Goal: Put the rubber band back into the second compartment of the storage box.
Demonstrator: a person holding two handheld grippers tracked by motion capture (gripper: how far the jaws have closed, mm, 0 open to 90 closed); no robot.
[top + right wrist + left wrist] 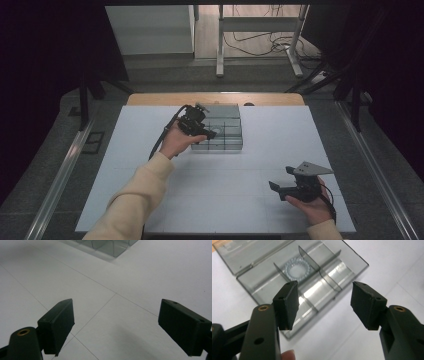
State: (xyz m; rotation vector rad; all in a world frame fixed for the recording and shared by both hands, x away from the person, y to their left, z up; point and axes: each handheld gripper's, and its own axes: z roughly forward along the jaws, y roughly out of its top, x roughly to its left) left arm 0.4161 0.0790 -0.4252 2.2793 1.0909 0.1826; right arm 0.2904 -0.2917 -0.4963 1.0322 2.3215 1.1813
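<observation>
A: Left gripper (199, 126), high view: where is it, and what is its state?

B: It hangs over the near left part of the clear compartment box (227, 131), which lies open toward the far middle of the white table (150, 165). In the left gripper view its jaws stand partly apart, with nothing between the pads (287, 303).

A: What does the box contain?

B: One compartment holds a small beaded ring (297, 269); thin dividers separate it from its neighbours. The hinged lid (249, 252) lies flat behind the tray.

A: And the right gripper (285, 186)?

B: It sits low at the near right of the table, well apart from the box. In the right gripper view its jaws are spread wide over bare table surface, gripping nothing; a corner of the box (110, 246) shows at the top edge.
</observation>
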